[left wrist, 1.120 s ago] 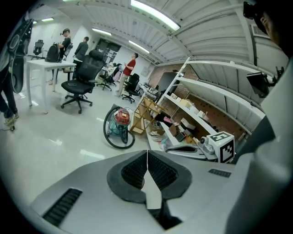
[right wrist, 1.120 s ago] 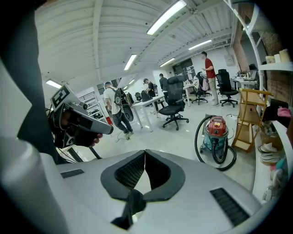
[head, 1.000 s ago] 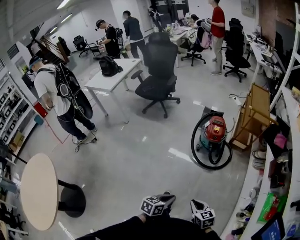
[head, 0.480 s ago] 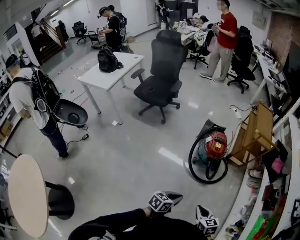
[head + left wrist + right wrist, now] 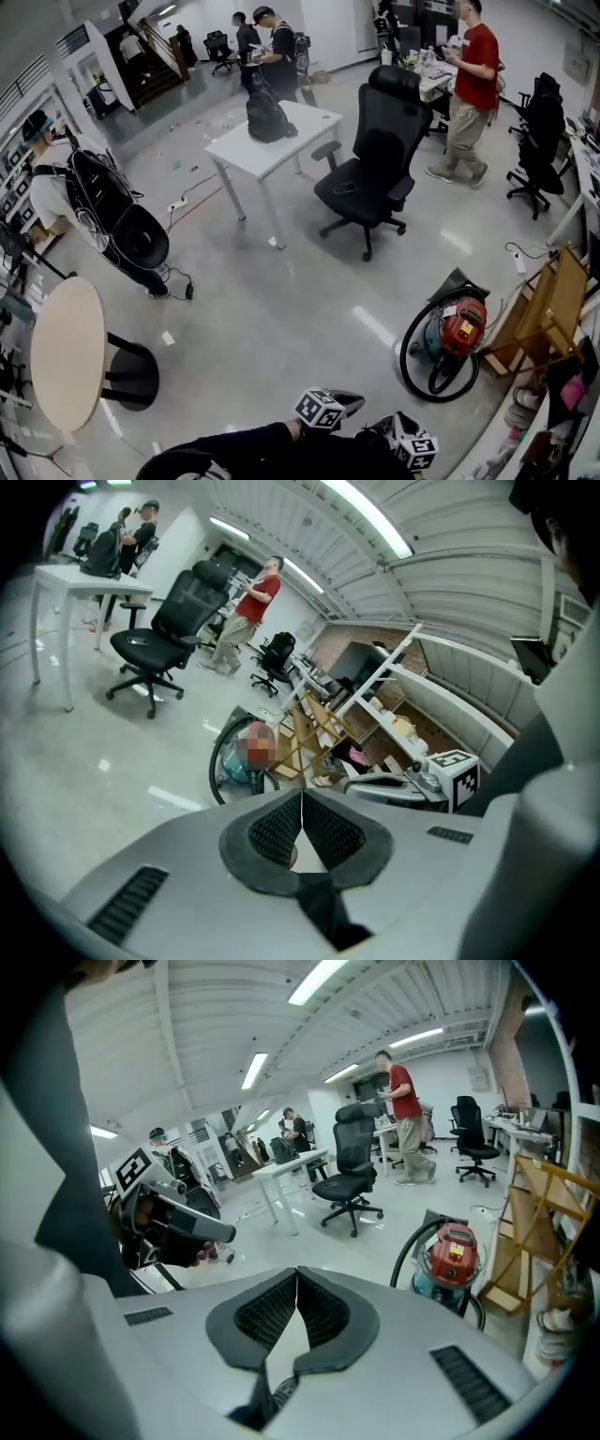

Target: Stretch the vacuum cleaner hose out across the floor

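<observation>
Your left gripper point(image 5: 301, 794) and right gripper point(image 5: 297, 1271): fingers together, empty. Hose point(image 5: 404, 349) coiled upright around vacuum cleaner point(image 5: 463, 328) on floor point(image 5: 281, 319), ends hidden

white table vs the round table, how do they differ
The white table has a rectangular top, the round table a tan circular one. The white table stands on thin corner legs, the round table on one black pedestal. A black backpack sits on the white table, none on the round table. Both stand on the floor.
</observation>
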Demonstrator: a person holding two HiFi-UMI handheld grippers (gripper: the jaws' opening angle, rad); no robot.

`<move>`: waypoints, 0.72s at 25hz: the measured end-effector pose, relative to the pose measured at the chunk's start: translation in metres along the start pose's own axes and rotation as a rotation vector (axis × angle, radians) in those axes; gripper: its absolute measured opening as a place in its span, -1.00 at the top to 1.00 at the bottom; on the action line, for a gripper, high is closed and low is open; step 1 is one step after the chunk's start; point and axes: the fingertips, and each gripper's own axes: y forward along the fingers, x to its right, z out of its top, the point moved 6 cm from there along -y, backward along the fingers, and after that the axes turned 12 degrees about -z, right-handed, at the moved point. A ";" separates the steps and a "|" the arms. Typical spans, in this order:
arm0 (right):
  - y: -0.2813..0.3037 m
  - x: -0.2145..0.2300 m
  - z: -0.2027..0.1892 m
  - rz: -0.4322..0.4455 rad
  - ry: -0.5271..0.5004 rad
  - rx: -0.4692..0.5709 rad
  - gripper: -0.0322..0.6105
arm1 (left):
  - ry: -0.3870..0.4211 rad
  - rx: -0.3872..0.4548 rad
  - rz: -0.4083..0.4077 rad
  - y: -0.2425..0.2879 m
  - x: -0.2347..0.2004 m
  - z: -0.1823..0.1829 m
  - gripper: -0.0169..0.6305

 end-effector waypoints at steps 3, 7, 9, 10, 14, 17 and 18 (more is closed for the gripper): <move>0.013 0.036 0.036 0.030 -0.012 0.031 0.86 | 0.007 0.052 0.078 0.014 0.003 0.029 0.88; 0.024 0.083 0.072 0.105 -0.032 0.069 0.86 | 0.022 0.130 0.138 0.046 0.024 0.070 0.88; 0.029 0.101 0.080 0.145 -0.039 0.064 0.86 | 0.021 0.136 0.161 0.065 0.034 0.080 0.88; 0.032 0.109 0.083 0.161 -0.041 0.061 0.86 | 0.014 0.134 0.168 0.075 0.037 0.082 0.88; 0.038 0.139 0.100 0.189 -0.027 0.078 0.86 | -0.020 0.149 0.202 0.101 0.034 0.098 0.88; 0.047 0.168 0.101 0.177 -0.006 0.073 0.86 | -0.033 0.144 0.216 0.118 0.030 0.113 0.88; 0.051 0.178 0.098 0.171 0.003 0.064 0.86 | -0.031 0.137 0.216 0.125 0.029 0.118 0.88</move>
